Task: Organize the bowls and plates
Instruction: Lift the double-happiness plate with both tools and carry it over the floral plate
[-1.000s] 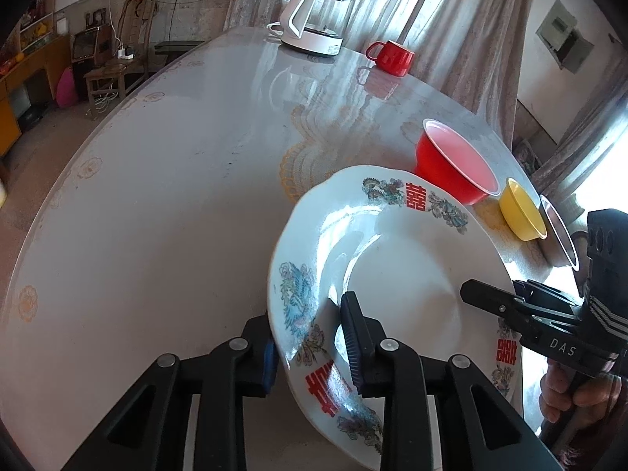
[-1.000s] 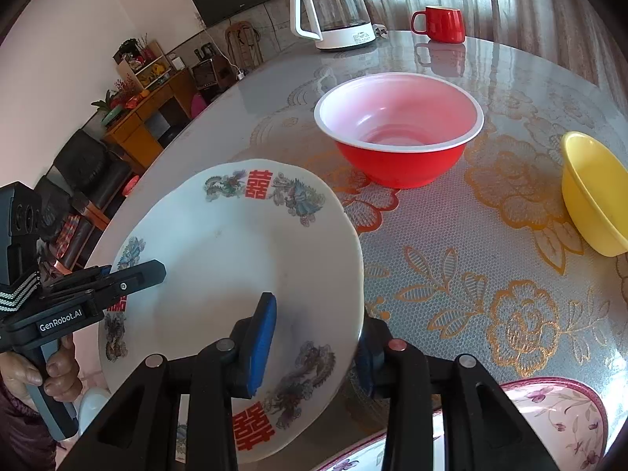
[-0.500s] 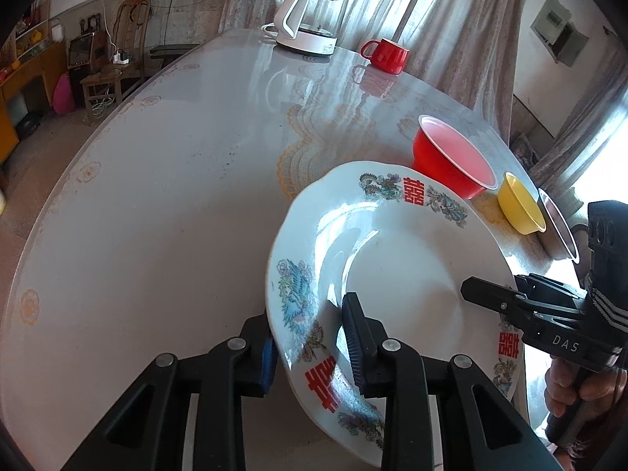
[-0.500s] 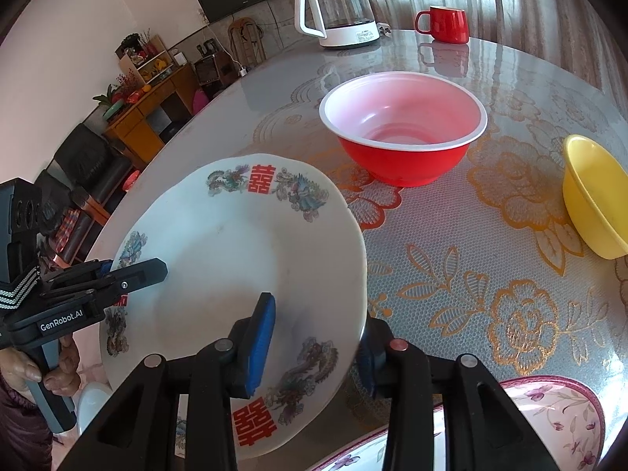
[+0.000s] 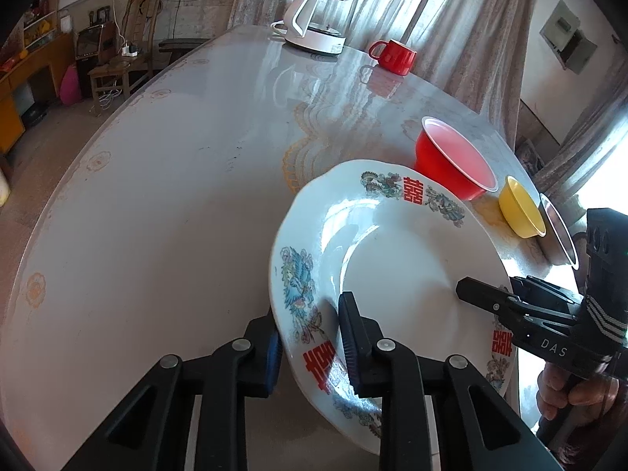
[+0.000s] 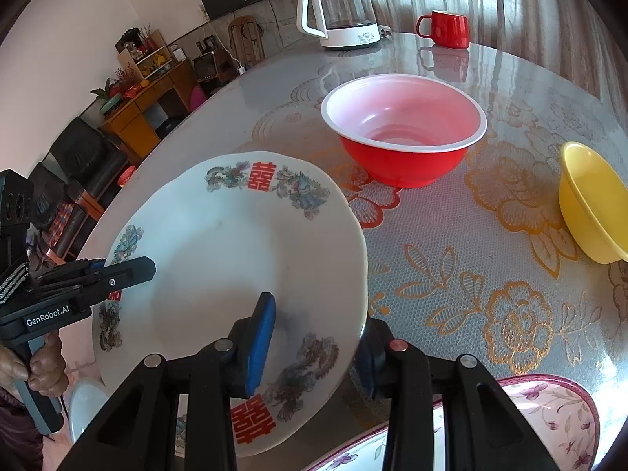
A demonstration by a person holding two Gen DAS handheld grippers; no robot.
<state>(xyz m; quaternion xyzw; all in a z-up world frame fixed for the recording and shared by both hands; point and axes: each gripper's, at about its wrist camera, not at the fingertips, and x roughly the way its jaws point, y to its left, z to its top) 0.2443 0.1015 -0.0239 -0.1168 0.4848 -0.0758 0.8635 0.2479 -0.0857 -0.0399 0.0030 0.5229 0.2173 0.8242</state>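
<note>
Left wrist: both tongs (image 5: 310, 347) (image 6: 314, 347) clamp opposite rims of white plate (image 5: 396, 259).

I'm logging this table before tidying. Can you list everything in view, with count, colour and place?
plate: 1, white with red characters, held over the near table edge by both grippers
red bowl: 1, mid-table
yellow bowl: 1, right of the red bowl
floral bowl: 1, white with purple flowers, nearest edge
kettle: 1, white and glass, far side
mug: 1, red, beside the kettle
table: 1, glossy, patterned
left gripper: black, clamps the plate rim
right gripper: black, clamps the opposite rim
</note>
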